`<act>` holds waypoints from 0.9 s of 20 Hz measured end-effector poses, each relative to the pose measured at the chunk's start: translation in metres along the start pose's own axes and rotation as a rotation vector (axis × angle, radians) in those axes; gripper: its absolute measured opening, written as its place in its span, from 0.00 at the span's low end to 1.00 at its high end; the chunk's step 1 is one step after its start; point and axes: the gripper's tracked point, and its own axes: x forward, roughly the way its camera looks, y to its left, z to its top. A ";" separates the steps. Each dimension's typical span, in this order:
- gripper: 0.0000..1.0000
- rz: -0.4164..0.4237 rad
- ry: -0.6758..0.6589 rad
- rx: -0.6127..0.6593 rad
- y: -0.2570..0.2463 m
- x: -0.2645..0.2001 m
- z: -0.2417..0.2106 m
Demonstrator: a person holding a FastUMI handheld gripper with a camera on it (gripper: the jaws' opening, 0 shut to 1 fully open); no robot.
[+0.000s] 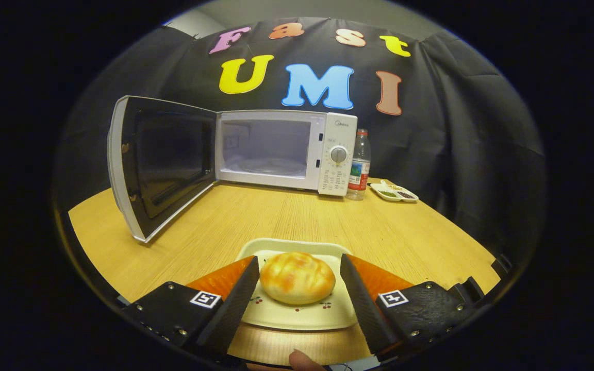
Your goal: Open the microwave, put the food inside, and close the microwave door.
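With the door [160, 165] swung wide, the bun [297, 277] sits between the spread fingers of the tongs [300, 288], microwave [284, 150] at 12 o'clock beyond.
Tongs released, gripping nothing; fingers at 9 & 3 of the bun, the 9 one v. close, maybe touching, w/ a gap at 3. Bun's long axis runs 9-to-3, on a plate [297, 314] on the table [276, 221]. Next, I'd judge: clench, then carry fwd to the cavity.

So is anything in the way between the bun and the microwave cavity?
Nothing visible. The bun sits on its plate between the open gripper fingers. The table stretch ahead is bare up to the microwave, whose door is swung wide open.
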 end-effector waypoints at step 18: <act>0.69 0.068 -0.064 0.054 0.003 -0.004 0.023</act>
